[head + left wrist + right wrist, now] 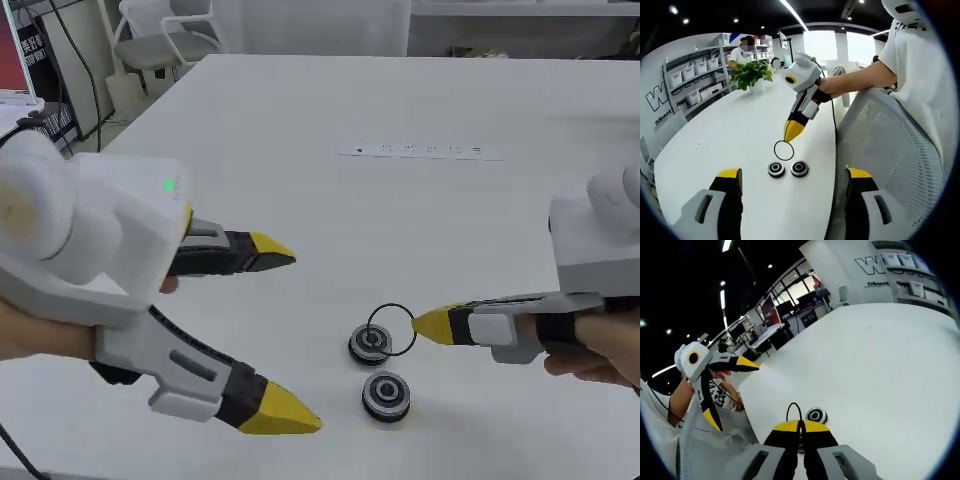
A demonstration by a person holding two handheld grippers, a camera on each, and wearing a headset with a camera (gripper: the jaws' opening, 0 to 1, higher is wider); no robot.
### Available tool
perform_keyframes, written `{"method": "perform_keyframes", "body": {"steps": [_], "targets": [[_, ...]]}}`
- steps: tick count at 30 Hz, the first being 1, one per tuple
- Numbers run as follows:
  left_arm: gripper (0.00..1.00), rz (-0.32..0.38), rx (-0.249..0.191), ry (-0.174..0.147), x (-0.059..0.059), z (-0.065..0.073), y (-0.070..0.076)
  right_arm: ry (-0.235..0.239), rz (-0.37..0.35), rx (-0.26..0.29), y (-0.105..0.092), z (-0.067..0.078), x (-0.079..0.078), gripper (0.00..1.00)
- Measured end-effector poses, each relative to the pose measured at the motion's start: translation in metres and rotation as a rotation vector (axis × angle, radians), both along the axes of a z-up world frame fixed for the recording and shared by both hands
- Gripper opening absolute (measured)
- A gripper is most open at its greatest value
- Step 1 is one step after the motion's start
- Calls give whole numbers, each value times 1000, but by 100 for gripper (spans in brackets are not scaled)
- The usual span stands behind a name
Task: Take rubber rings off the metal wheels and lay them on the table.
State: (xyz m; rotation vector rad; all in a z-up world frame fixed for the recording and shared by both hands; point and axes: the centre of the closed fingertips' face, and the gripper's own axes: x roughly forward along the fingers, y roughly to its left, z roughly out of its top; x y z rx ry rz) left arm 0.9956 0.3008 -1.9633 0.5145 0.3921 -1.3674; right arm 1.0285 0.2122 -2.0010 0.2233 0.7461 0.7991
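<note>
R tool pinched tight on thin black rubber ring, loop dangling right by two metal wheels sitting together on white counter; L tool spread wide, empty

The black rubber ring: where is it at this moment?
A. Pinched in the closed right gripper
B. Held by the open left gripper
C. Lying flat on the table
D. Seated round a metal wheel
A: the right gripper has its jaws closed on the ring, which hangs from its yellow tip, off both wheels standing on the table.
</note>
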Motion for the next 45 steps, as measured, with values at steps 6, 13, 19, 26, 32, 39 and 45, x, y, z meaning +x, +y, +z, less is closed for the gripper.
{"method": "perform_keyframes", "body": {"steps": [6,13,19,26,32,39,45], "targets": [[84,94,15,11,2,-9,27,-24,-20,49,0,13,3,0],[85,174,5,33,1,-16,50,-34,-25,86,2,22,3,0],[86,227,4,50,-1,-25,63,-56,-36,110,2,32,5,0],[86,266,-7,84,-4,-40,66,-77,-41,134,5,42,6,0],[86,283,-17,100,-7,-52,59,-95,-47,171,10,52,6,0],[87,287,-3,125,-12,-58,58,-101,-37,214,22,63,5,0],[92,316,0,117,-8,-60,63,-111,-15,263,40,74,3,0]]}}
